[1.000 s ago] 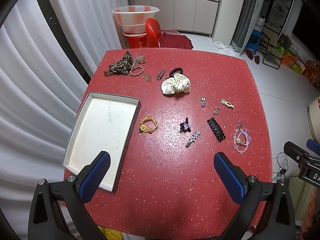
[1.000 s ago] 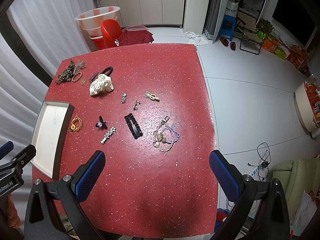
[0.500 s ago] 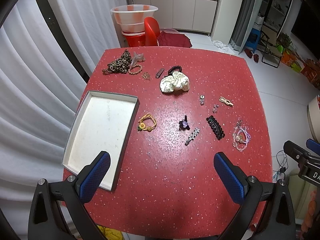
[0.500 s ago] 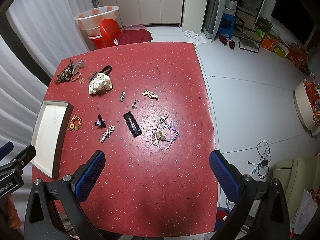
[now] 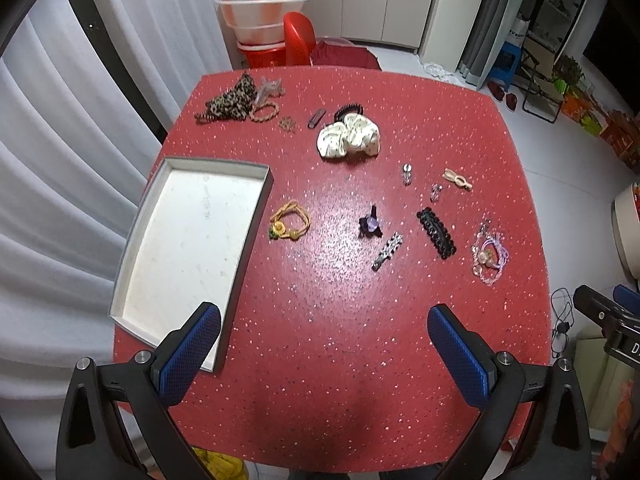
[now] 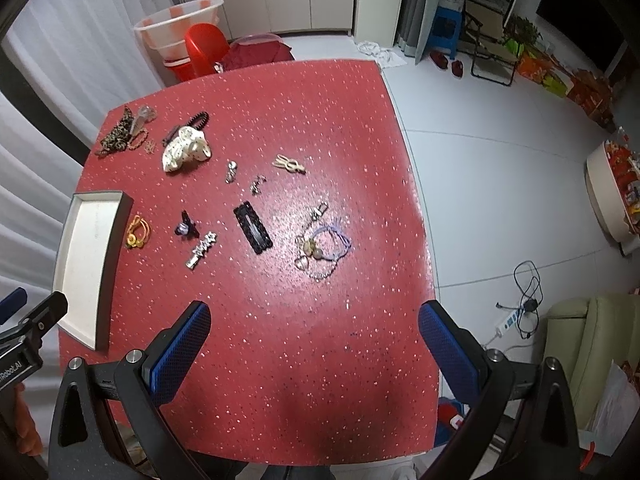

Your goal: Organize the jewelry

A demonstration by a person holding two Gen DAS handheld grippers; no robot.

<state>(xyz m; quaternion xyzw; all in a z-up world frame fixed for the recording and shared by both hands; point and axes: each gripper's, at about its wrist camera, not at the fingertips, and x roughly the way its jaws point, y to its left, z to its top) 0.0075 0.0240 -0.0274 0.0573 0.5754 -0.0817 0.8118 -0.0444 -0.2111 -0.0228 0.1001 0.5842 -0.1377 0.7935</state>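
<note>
Nearest, left gripper (image 5: 324,354) with jaws spread wide, blue textured pads (image 5: 190,354) holding nothing, high above the red speckled tabletop (image 5: 320,380). Likewise right gripper (image 6: 314,350): jaws wide apart, empty, touching nothing.

At the table's left edge, a shallow rectangular tray (image 5: 256,216) with dark outer walls and a scuffed white floor, nothing inside. Just beside its right wall, an orange cord bracelet (image 5: 290,224) with beads.

Mid-table, apart from one another: a small purple claw clip (image 5: 370,224), a slim silver star-studded barrette (image 5: 387,250), a long black scalloped hair clip (image 5: 436,233), and a tangle of pink-purple cord and clear beads (image 5: 490,252) near the right edge.

Further off, two tiny silver charms (image 5: 407,173), too small to identify, and a pale beige clip (image 5: 457,179).

Beyond, a cream fabric scrunchie (image 5: 348,140) touching a black coiled hair tie (image 5: 349,110), with a narrow dark barrette (image 5: 316,119) beside.

At the far left corner, a leopard-print fabric piece (image 5: 230,100) and a brown beaded bracelet (image 5: 265,111).
</note>
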